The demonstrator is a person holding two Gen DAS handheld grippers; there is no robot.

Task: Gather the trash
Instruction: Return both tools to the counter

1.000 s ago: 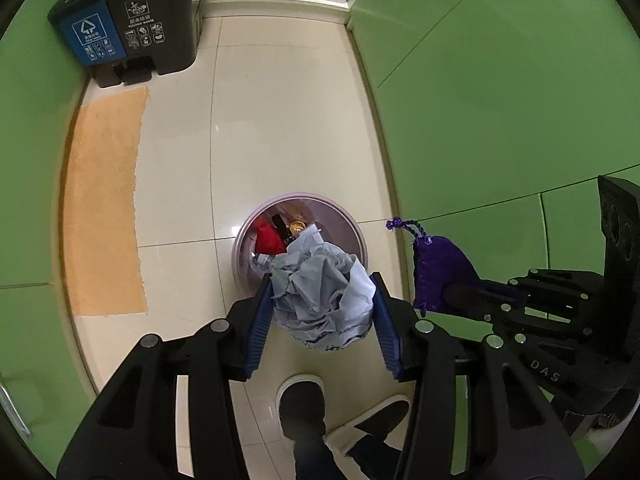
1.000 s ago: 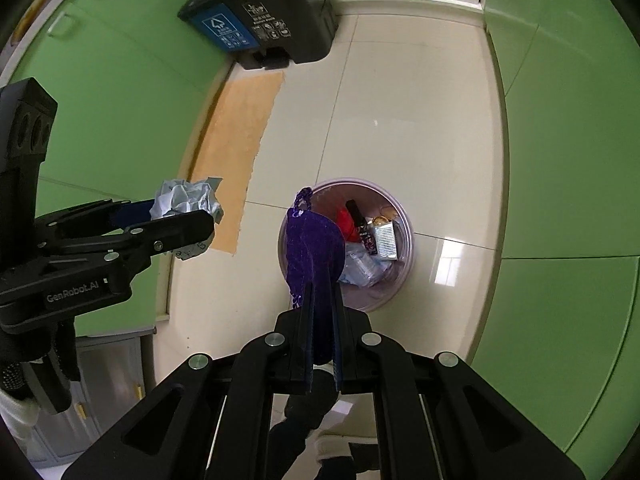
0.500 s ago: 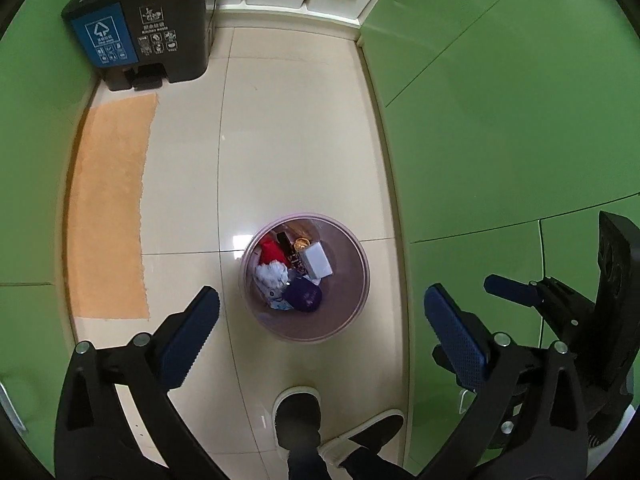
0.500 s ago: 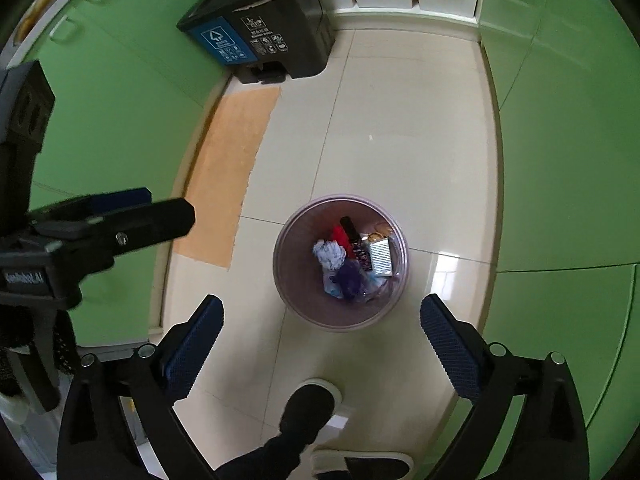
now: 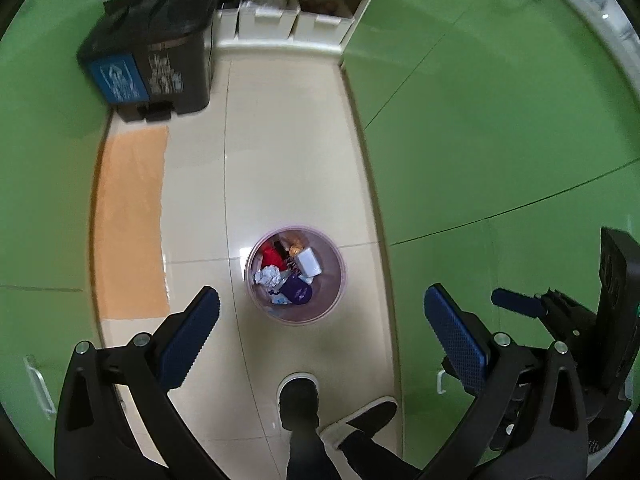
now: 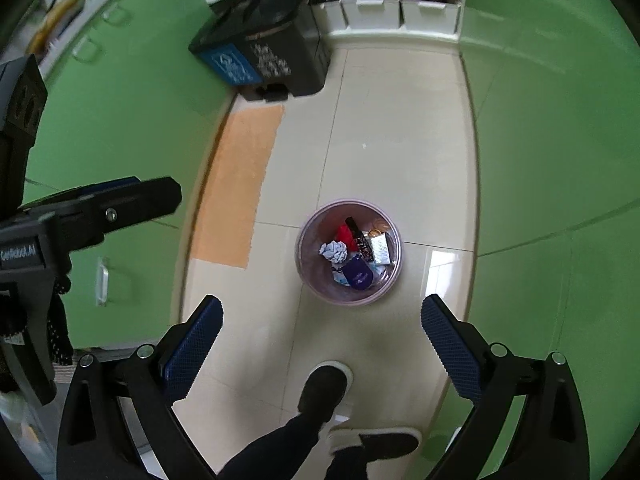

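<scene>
Trash now lies in the floor bin (image 5: 295,276), far below both claws (image 5: 320,316) (image 6: 320,320), spread wide, empty since releasing wad (image 6: 334,251) and pouch (image 6: 358,275).

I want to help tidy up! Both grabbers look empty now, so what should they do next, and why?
Probably turn away to look for more trash. The left gripper and right gripper are open with nothing between their fingers, and the crumpled paper and purple pouch already lie in the bin.

Both grippers, left gripper (image 5: 322,330) and right gripper (image 6: 322,330), are black plastic frames with silver screws and blue textured pads (image 5: 456,330). The person wears dark trousers (image 6: 276,446) and black shoes with white soles (image 6: 324,390).
</scene>
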